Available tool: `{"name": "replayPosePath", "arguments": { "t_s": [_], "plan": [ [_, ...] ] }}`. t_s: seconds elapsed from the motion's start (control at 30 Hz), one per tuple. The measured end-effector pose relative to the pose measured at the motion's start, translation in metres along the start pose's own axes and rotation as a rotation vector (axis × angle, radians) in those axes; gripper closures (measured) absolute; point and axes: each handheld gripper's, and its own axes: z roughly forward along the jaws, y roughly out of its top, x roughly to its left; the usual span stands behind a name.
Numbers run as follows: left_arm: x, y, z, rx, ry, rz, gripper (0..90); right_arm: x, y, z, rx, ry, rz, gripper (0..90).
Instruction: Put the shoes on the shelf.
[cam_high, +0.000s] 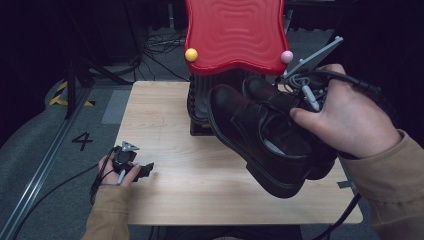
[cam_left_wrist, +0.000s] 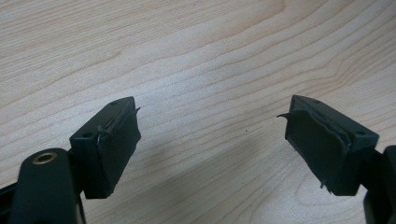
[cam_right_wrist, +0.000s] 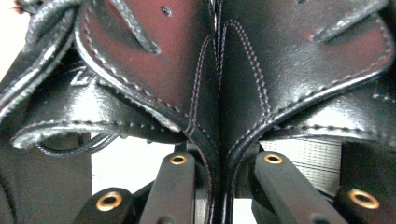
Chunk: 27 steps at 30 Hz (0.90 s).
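Note:
Two black leather shoes (cam_high: 260, 135) hang side by side above the right part of the wooden table (cam_high: 175, 135), toes pointing away and to the left. My right gripper (cam_right_wrist: 219, 161) is shut on the pair of shoes, pinching their two inner sides together where the shoes (cam_right_wrist: 219, 93) meet. A hand (cam_high: 350, 120) holds that gripper at the right. My left gripper (cam_high: 142, 170) lies low at the table's left front edge, held in the other hand. Its jaws stand wide apart over bare wood, so my left gripper (cam_left_wrist: 212, 140) is open and holds nothing.
A red wavy-edged board (cam_high: 235, 32) with a yellow ball (cam_high: 191, 54) and a pink ball (cam_high: 286, 56) rises at the table's far side, on a black ribbed stand (cam_high: 200, 100). Cables trail on the grey floor at left, near a "4" mark (cam_high: 82, 140).

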Motion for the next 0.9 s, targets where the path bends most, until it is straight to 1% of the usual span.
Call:
{"name": "replayPosePath", "arguments": {
  "t_s": [0.07,0.1,0.17,0.27,0.33,0.37,0.4,0.43,0.47,0.5,0.53,0.57,0.6,0.63,0.7,0.73,0.77,0.8,0.83,0.87,0.9],
  "plan": [
    [0.0,0.0,-0.001,0.0,-0.004,0.001,18.2,0.002,0.001,-0.007,-0.006,-0.002,-0.007,82.3],
    [0.0,0.0,0.0,-0.001,0.002,-0.001,18.2,0.003,0.001,-0.01,-0.007,-0.001,-0.007,82.3],
    [0.0,0.0,0.0,0.003,-0.004,0.0,18.2,0.005,0.004,-0.017,-0.009,-0.005,-0.008,82.3],
    [-0.001,0.0,0.001,-0.006,-0.004,-0.003,18.2,0.007,0.012,-0.028,-0.021,0.008,-0.007,82.3],
    [-0.001,0.0,0.0,-0.01,0.0,-0.001,18.2,0.008,0.02,-0.034,-0.035,0.012,0.005,82.3],
    [-0.001,0.0,-0.001,-0.003,-0.009,-0.004,18.2,0.008,0.026,-0.037,-0.042,0.004,0.003,82.3],
    [-0.001,-0.001,-0.001,-0.015,-0.009,-0.008,18.2,0.009,0.03,-0.038,-0.047,0.007,0.015,82.3],
    [-0.001,-0.001,-0.002,-0.019,-0.006,-0.009,18.2,0.009,0.037,-0.041,-0.049,0.001,0.023,82.3],
    [-0.001,0.0,-0.003,-0.014,-0.012,-0.004,18.2,0.009,0.042,-0.042,-0.055,-0.005,0.029,82.3],
    [-0.001,-0.001,-0.002,-0.031,-0.01,-0.01,18.2,0.009,0.047,-0.043,-0.063,-0.007,0.037,82.3],
    [-0.001,-0.001,-0.003,-0.036,-0.005,-0.007,18.2,0.009,0.053,-0.044,-0.07,-0.012,0.042,82.3],
    [-0.001,0.0,-0.004,-0.033,-0.015,-0.007,18.2,0.008,0.058,-0.045,-0.08,-0.015,0.053,82.3],
    [-0.001,-0.001,-0.004,-0.037,-0.014,-0.007,18.2,0.008,0.064,-0.046,-0.089,-0.017,0.062,82.3],
    [-0.002,-0.001,-0.003,-0.054,-0.005,-0.011,18.2,0.007,0.069,-0.048,-0.097,-0.021,0.066,82.3],
    [-0.003,-0.001,-0.004,-0.051,-0.002,-0.012,18.2,0.005,0.08,-0.05,-0.119,-0.025,0.081,82.3],
    [-0.003,-0.001,-0.004,-0.057,-0.002,-0.012,18.2,0.004,0.086,-0.051,-0.127,-0.029,0.09,82.3],
    [-0.003,-0.001,-0.004,-0.054,0.0,-0.005,18.2,0.003,0.092,-0.052,-0.136,-0.032,0.097,82.4],
    [-0.003,-0.001,-0.005,-0.05,-0.007,-0.003,18.1,0.002,0.097,-0.052,-0.149,-0.035,0.101,82.3],
    [-0.003,-0.001,-0.005,-0.05,-0.007,-0.003,18.2,0.002,0.097,-0.052,-0.149,-0.035,0.101,82.3],
    [-0.003,-0.001,-0.004,-0.061,-0.003,-0.006,18.2,0.002,0.109,-0.054,-0.178,-0.044,0.112,82.4],
    [-0.003,-0.001,-0.004,-0.061,-0.005,-0.006,18.1,0.001,0.113,-0.055,-0.185,-0.046,0.119,82.3]
  ]
}}
